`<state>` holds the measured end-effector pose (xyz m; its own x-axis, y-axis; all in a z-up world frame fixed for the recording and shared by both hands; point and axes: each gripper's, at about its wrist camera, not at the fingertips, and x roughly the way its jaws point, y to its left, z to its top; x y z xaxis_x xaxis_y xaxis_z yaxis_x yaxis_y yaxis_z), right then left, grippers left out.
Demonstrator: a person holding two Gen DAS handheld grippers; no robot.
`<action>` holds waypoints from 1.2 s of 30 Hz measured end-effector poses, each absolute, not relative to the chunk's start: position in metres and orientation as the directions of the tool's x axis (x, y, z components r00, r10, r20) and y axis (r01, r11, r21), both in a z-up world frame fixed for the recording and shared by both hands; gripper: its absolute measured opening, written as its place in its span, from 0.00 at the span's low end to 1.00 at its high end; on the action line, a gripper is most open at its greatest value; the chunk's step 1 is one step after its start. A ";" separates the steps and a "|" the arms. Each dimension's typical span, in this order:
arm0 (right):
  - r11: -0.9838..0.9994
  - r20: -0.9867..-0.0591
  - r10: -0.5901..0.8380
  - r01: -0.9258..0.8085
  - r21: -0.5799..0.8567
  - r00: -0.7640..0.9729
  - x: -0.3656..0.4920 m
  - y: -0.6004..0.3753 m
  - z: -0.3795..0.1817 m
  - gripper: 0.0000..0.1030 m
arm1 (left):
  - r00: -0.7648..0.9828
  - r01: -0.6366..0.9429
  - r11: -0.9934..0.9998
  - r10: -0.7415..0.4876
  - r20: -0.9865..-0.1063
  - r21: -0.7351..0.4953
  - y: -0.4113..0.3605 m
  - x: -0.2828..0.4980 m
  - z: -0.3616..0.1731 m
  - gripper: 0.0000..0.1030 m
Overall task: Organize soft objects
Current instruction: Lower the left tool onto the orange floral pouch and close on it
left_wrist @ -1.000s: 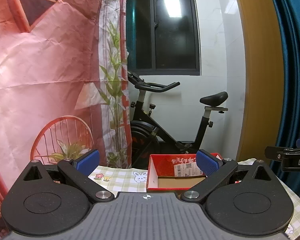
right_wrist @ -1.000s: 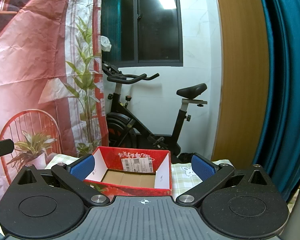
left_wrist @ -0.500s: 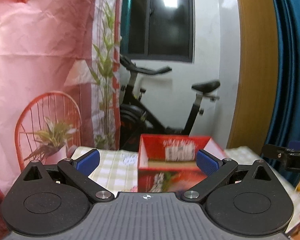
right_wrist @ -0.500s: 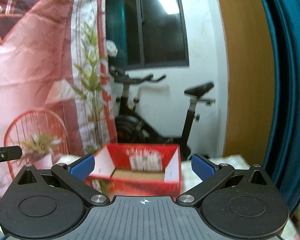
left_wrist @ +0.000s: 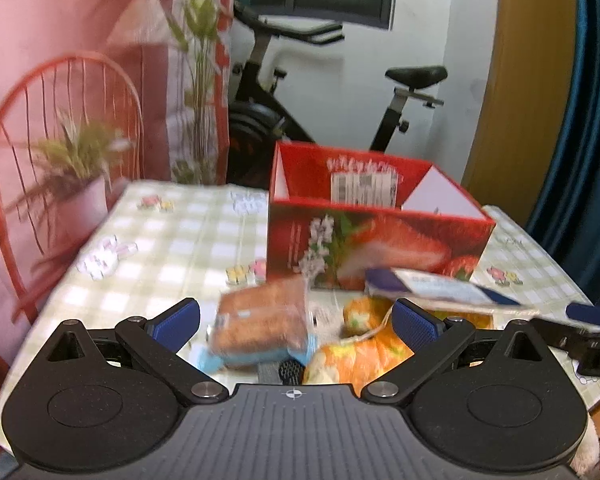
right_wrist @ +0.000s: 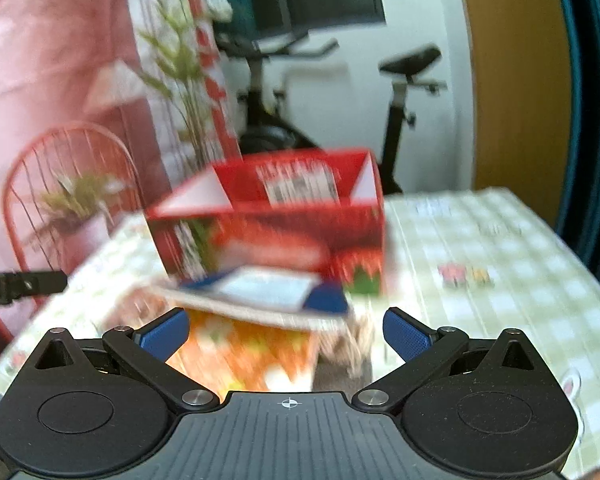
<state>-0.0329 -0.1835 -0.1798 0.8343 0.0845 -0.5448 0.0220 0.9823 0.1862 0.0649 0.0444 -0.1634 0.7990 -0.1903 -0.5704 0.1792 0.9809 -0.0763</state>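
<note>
We see a red box [left_wrist: 380, 248] standing open-topped on the checked cloth, strawberries printed on its front wall and a white label inside its far wall. Just in front of it lie the soft things: a brown bread pack with a blue edge [left_wrist: 260, 324], an orange patterned bag [left_wrist: 364, 352], and a flat blue-and-white packet [left_wrist: 440, 286] resting tilted over the orange one.

Bright indoor light; heavy motion blur; fisheye bending at edges.
</note>
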 end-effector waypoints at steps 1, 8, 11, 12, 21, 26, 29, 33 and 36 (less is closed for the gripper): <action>0.982 -0.557 0.090 0.021 0.190 0.825 -0.033 -0.183 -0.185 1.00 | 0.792 0.181 0.980 -0.195 -0.578 -0.083 0.046 0.067 -0.168 0.99; 0.976 -0.621 0.125 0.016 0.216 0.774 -0.020 -0.185 -0.215 0.98 | 0.785 0.169 0.978 -0.210 -0.583 -0.124 0.051 0.077 -0.182 0.82; 0.976 -0.636 0.140 0.002 0.218 0.759 -0.014 -0.182 -0.223 0.93 | 0.800 0.160 0.979 -0.205 -0.564 -0.129 0.055 0.081 -0.180 0.82; 0.976 -0.640 0.143 -0.001 0.217 0.755 -0.012 -0.182 -0.225 0.92 | 0.799 0.163 0.979 -0.204 -0.566 -0.122 0.054 0.082 -0.182 0.82; 0.974 -0.653 0.186 -0.050 0.222 0.734 -0.005 -0.173 -0.237 0.79 | 0.670 0.261 0.943 -0.331 -0.664 -0.207 0.040 0.092 -0.222 0.69; 0.966 -0.653 0.219 -0.065 0.251 0.725 -0.004 -0.174 -0.241 0.74 | 0.622 0.270 0.922 -0.388 -0.680 -0.279 0.043 0.094 -0.237 0.65; 0.960 -0.660 0.241 -0.073 0.272 0.712 0.000 -0.175 -0.244 0.72 | 0.606 0.287 0.915 -0.404 -0.685 -0.285 0.041 0.094 -0.239 0.65; 0.956 -0.662 0.257 -0.088 0.278 0.704 0.001 -0.170 -0.246 0.71 | 0.580 0.300 0.907 -0.418 -0.699 -0.294 0.033 0.097 -0.243 0.64; 0.954 -0.660 0.264 -0.090 0.285 0.703 0.001 -0.170 -0.247 0.70 | 0.568 0.295 0.908 -0.417 -0.710 -0.297 0.032 0.101 -0.247 0.62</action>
<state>0.0014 -0.1703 -0.2468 0.7034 0.2638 -0.6601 -0.0902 0.9542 0.2852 0.1006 0.0324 -0.2470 0.5681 -0.4166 -0.7097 0.2952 0.9082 -0.2968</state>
